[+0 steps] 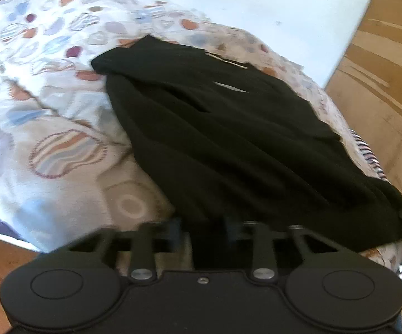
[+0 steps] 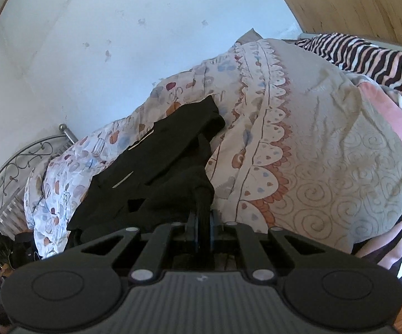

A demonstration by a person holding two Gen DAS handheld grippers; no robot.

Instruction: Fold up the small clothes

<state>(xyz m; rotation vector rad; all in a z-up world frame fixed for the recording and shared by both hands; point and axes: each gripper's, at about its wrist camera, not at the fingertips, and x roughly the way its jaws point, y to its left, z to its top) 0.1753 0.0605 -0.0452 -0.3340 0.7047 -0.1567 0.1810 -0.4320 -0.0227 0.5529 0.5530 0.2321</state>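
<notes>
**Limp black garment held at its near edge, ready to fold**

The black garment (image 1: 214,128) lies rumpled across the patterned duvet (image 1: 61,128) on the bed, its near hem drawn toward both cameras. It looks light, soft and floppy, so I judge it will sag and bunch unless lifted by two corners held well apart. The right tongs (image 2: 203,222) are clamped on a gathered wad of its edge. The left tongs (image 1: 203,229) have the hem between their fingers, though whether they pinch it I cannot tell. Beyond lie a striped blanket (image 2: 367,53) and the wall (image 2: 117,27).
</notes>
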